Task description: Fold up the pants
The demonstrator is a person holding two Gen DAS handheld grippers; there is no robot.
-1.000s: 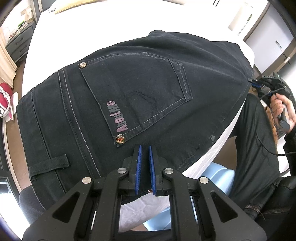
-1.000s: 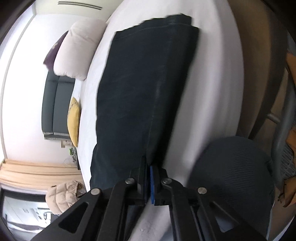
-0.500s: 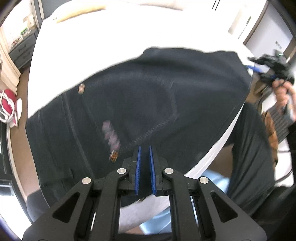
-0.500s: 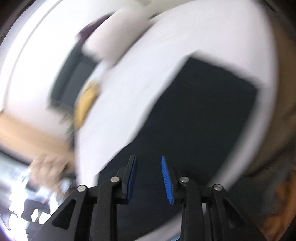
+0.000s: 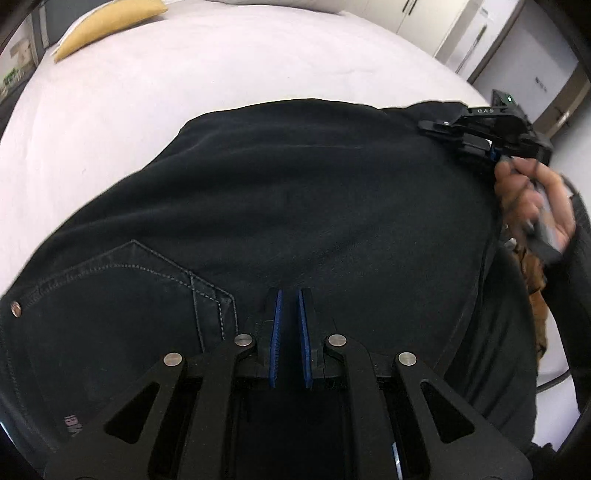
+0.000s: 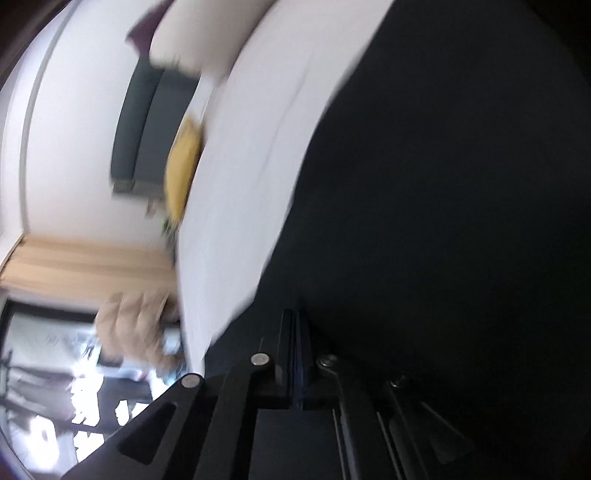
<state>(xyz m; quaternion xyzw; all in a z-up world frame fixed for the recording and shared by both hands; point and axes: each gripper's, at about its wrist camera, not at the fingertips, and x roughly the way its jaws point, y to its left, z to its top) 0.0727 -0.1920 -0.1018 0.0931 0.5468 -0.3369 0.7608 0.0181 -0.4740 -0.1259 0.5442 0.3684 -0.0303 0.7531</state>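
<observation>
The black jeans (image 5: 295, 192) lie folded on the white bed (image 5: 147, 96), with a back pocket (image 5: 122, 291) at the lower left of the left wrist view. My left gripper (image 5: 290, 295) hovers over the jeans with its blue pads a narrow gap apart and nothing between them. My right gripper (image 5: 476, 127) reaches the jeans' right edge, held by a hand. In the blurred right wrist view the right gripper (image 6: 295, 317) has its pads together, low over the dark jeans (image 6: 443, 221); whether cloth is pinched is hidden.
A yellow cushion (image 5: 107, 26) lies at the bed's far left corner. Wardrobe doors (image 5: 517, 55) stand behind the bed at right. A white pillow (image 6: 192, 40) and a grey headboard (image 6: 147, 129) show in the right wrist view.
The right gripper opened half a second ago and has closed again low over the jeans. The left gripper has moved forward over the jeans, so the pocket now sits lower left.
</observation>
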